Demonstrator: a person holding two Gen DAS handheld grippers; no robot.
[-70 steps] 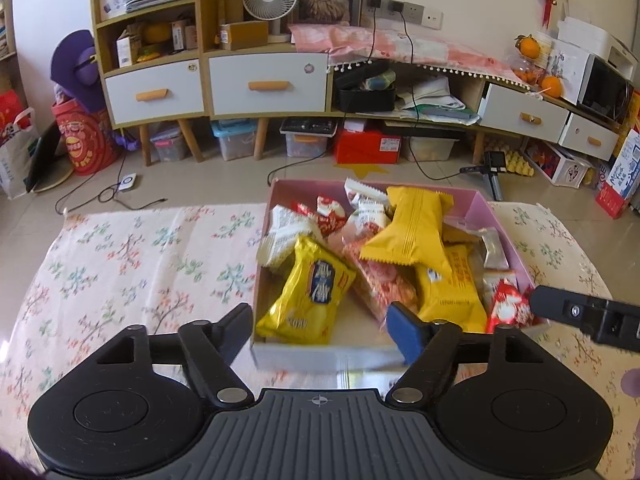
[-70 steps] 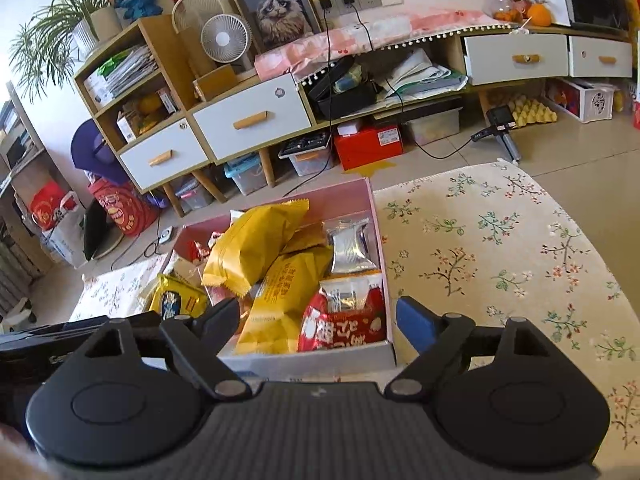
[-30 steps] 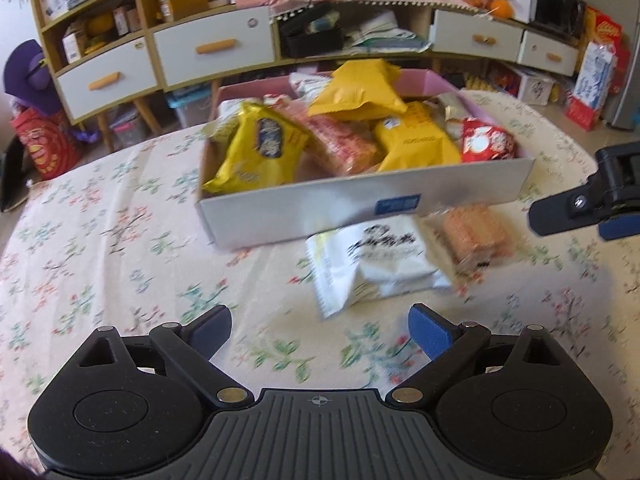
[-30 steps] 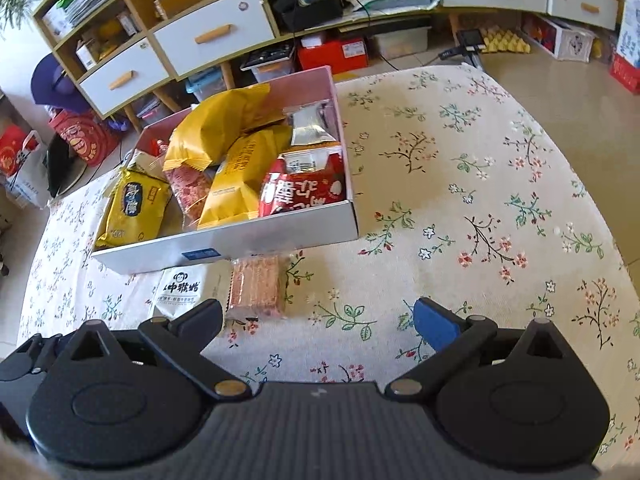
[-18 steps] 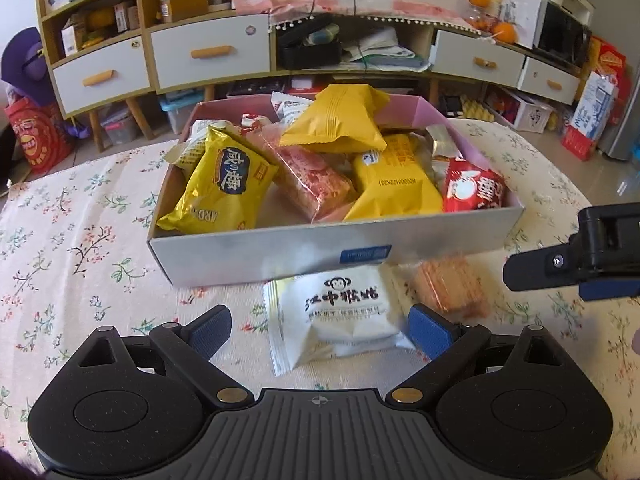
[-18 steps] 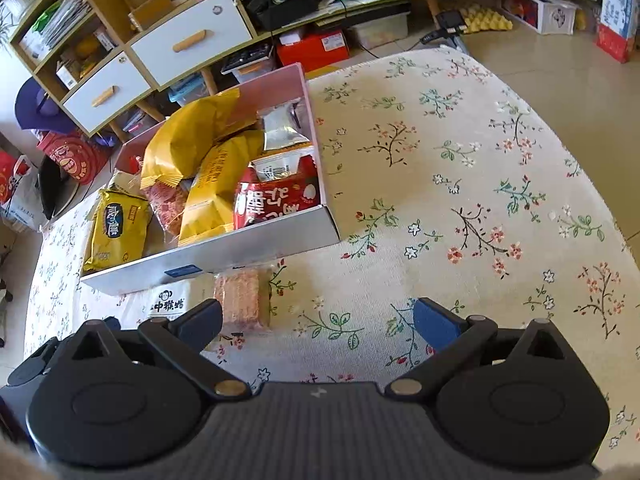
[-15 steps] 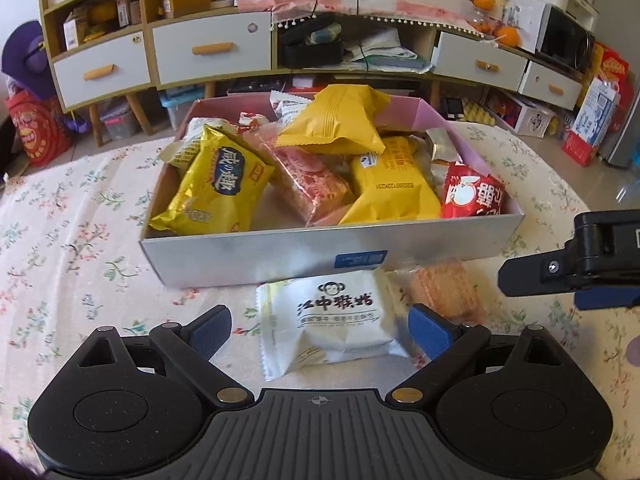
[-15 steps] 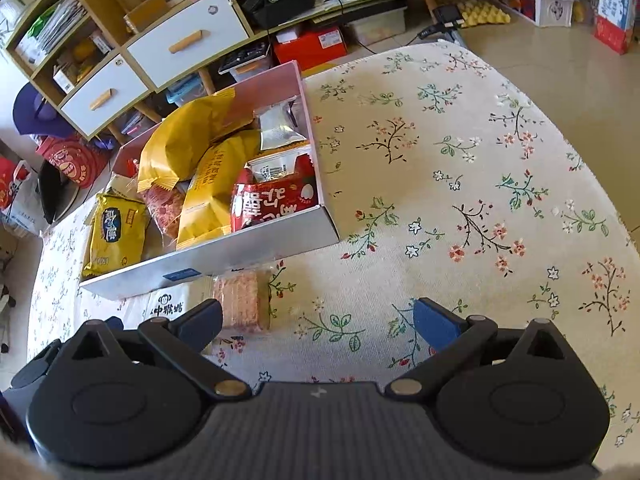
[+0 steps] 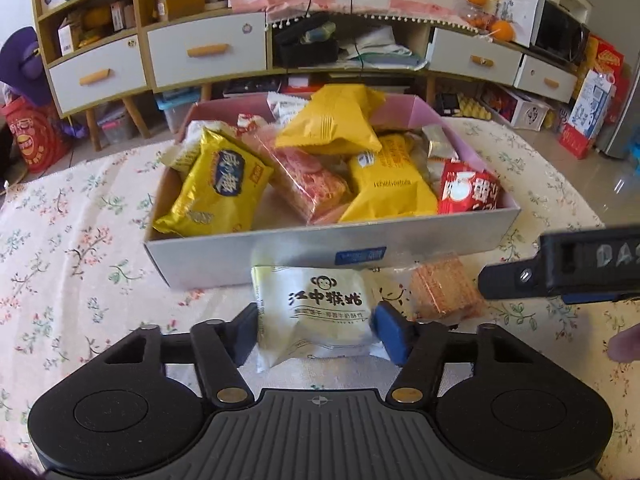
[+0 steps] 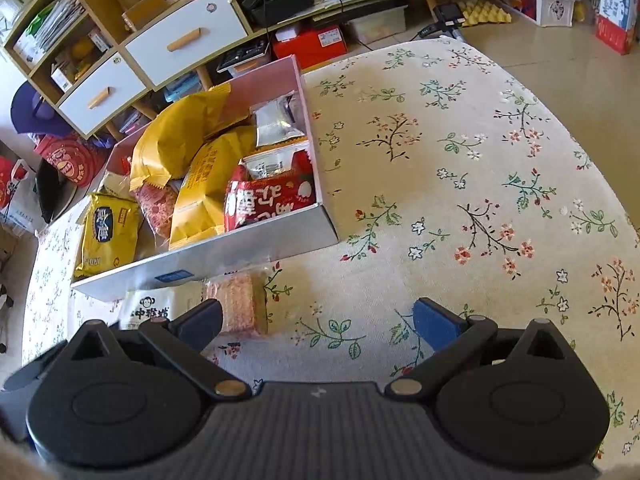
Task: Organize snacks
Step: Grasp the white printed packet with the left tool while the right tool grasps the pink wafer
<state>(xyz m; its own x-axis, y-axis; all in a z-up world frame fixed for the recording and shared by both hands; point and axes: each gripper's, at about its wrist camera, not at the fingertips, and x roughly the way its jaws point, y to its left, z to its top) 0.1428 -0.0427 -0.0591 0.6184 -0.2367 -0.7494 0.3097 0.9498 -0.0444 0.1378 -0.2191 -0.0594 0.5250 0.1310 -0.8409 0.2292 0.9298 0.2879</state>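
Presently the left gripper (image 9: 316, 330) is closing around the white snack packet (image 9: 320, 312), which lies on the tabletop (image 9: 80, 264) at 6 o'clock of the snack box (image 9: 332, 246), evidently for boxing. The right gripper (image 10: 316, 320) hangs wide open, empty.

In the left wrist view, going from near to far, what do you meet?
left gripper → white monkey packet between its closing fingers → grey box front wall → yellow snack bags in the box → drawer cabinet

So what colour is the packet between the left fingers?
White with black print; clearest in the left wrist view.
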